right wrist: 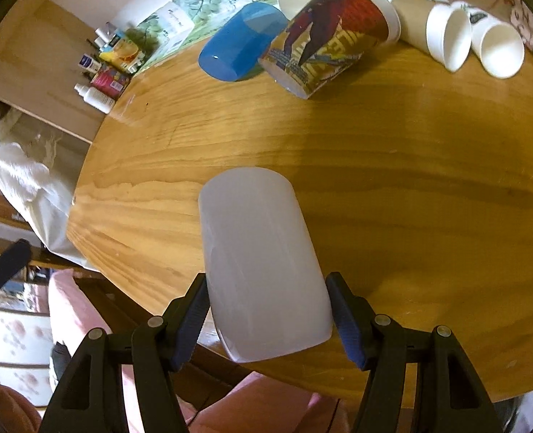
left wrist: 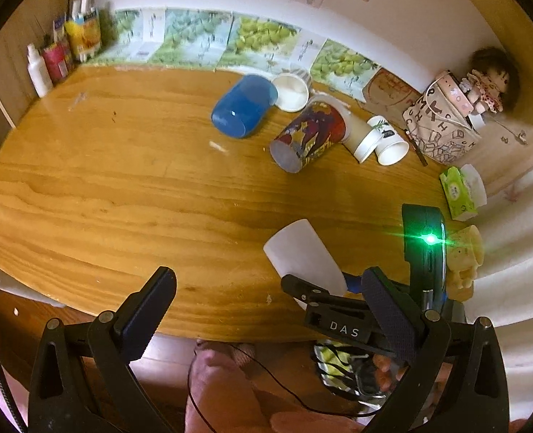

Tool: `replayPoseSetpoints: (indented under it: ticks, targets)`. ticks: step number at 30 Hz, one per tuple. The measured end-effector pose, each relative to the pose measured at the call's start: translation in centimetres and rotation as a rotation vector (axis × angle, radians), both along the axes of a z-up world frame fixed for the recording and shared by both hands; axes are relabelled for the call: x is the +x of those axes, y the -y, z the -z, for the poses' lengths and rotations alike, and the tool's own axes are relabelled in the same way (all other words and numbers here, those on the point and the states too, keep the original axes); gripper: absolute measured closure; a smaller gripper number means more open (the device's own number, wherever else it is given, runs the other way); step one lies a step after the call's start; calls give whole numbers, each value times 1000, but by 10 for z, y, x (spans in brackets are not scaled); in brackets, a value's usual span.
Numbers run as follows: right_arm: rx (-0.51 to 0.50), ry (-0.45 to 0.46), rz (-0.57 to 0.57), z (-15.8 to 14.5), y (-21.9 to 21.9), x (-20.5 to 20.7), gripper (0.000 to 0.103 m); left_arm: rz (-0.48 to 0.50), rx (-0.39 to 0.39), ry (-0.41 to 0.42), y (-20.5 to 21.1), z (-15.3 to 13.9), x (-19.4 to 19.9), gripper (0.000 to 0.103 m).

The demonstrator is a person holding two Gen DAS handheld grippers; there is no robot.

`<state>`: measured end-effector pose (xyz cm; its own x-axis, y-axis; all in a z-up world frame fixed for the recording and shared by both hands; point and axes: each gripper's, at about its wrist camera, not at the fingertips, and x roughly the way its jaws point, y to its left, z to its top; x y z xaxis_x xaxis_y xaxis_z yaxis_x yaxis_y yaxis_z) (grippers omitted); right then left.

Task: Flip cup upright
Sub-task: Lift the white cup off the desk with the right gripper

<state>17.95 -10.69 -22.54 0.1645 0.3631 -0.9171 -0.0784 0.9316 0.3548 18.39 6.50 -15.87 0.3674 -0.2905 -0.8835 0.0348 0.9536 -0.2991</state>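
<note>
- Your right hand-held gripper (right wrist: 266, 310) is clamped on the white cup (right wrist: 262, 263) at the bench (right wrist: 410, 216) near edge; its mouth is hidden
- Your left hand-held gripper (left wrist: 266, 296) hangs apart, holding nothing

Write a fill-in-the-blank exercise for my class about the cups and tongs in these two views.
1. The right tongs grip a ____ cup.
2. The left tongs are ____ and hold nothing.
3. The blue cup lies on its ____ on the table.
4. The comic-print cup lies beside the ____ cup.

Missing words: white; open; side; blue
</note>
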Motion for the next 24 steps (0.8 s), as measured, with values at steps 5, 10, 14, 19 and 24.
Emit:
replayPoseSetpoints:
  ticks: [5, 10, 14, 19, 24]
  targets:
    - [-1, -28, 7, 1, -6, -2, 38, 10, -25, -36, -5, 7, 9, 1]
    - [0, -38, 23, 0, -6, -3, 37, -1, -70, -97, -10, 18, 17, 1]
    - [-2, -30, 18, -4, -7, -3, 37, -5, -62, -119, -11, 25, 20, 1]
    - [2, -26, -5, -6, -6, -9, 30, 3, -60, -144, -9, 32, 22, 1]
    - [3, -25, -25, -8, -4, -18, 30, 3, -75, -179, -5, 42, 26, 1]
